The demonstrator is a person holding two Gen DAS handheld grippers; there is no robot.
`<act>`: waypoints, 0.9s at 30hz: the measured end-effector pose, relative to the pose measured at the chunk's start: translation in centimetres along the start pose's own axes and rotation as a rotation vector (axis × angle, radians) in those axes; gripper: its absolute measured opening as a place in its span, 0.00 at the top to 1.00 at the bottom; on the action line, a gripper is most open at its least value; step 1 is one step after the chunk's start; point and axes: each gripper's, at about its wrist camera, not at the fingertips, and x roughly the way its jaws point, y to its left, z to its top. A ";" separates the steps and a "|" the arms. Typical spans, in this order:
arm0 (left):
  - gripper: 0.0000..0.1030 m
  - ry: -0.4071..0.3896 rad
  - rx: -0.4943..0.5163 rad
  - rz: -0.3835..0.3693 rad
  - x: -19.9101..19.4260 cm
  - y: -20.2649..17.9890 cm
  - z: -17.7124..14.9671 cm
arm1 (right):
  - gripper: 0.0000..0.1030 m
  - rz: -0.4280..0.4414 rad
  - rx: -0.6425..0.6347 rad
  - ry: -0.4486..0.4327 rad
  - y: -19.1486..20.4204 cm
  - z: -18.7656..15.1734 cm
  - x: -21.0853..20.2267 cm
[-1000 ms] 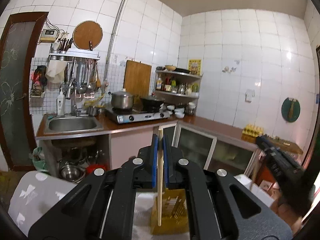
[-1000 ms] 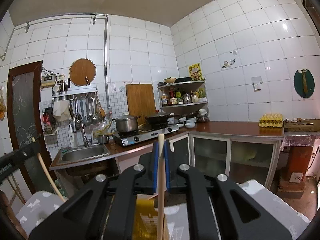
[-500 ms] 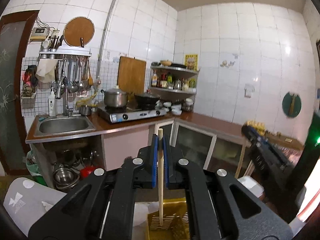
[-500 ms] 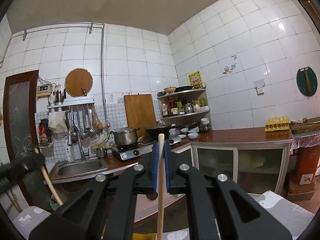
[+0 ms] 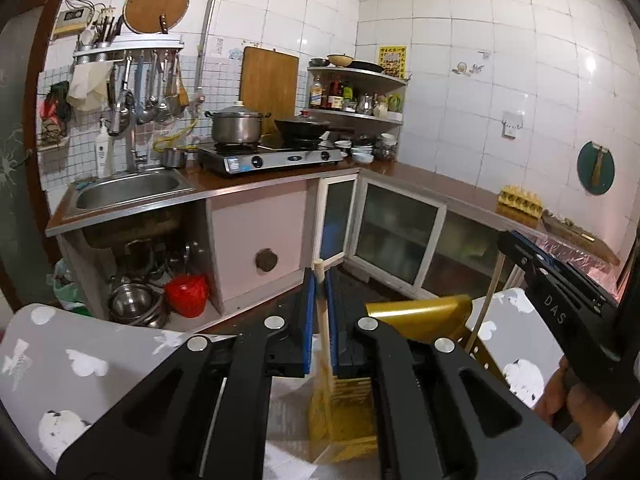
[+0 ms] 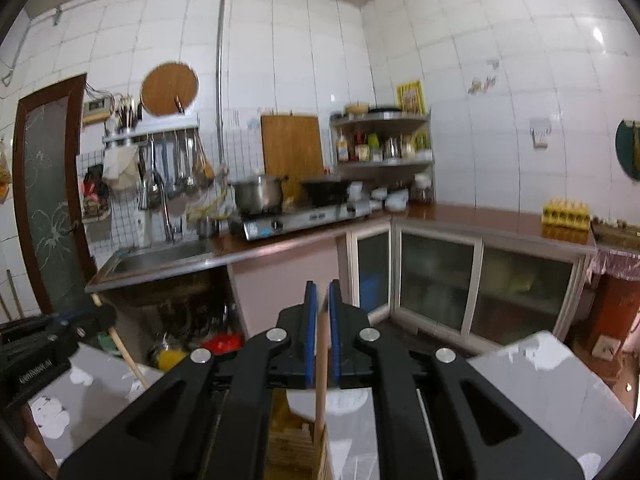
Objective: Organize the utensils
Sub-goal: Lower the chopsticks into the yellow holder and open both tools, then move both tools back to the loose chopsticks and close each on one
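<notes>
Each tool is clamped on a chopstick, left tool [image 5: 319, 316] and right tool [image 6: 323, 320], both above the yellow holder [image 5: 344, 412].

White-tiled walls [image 5: 460, 40] meet a brown L-shaped counter [image 5: 432, 178] over glass-fronted, perhaps frosted, cabinets [image 5: 396, 232].

Sink [image 5: 128, 190] left of stove [image 5: 272, 158], pot [image 5: 236, 126] on stove, shelf [image 5: 356, 116] right, cabinets [image 5: 400, 236] below counter [image 5: 452, 188]
</notes>
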 end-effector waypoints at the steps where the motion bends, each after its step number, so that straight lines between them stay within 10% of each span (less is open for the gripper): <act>1: 0.86 0.007 -0.001 -0.001 -0.7 0.2 0.1 | 0.91 -0.005 0.003 0.022 -0.2 0.1 -0.3; 4: 0.37 -0.009 -0.018 0.011 -3.5 1.0 0.4 | 0.48 -0.034 0.012 0.054 -1.1 0.0 -2.3; 8: 0.07 -0.046 -0.014 0.034 -7.5 2.0 0.6 | 0.47 -0.063 0.016 0.107 -2.2 -0.6 -5.3; 27: 0.05 0.194 -0.016 0.142 -9.5 6.1 -9.1 | 0.46 -0.122 0.044 0.405 -3.3 -13.3 -9.7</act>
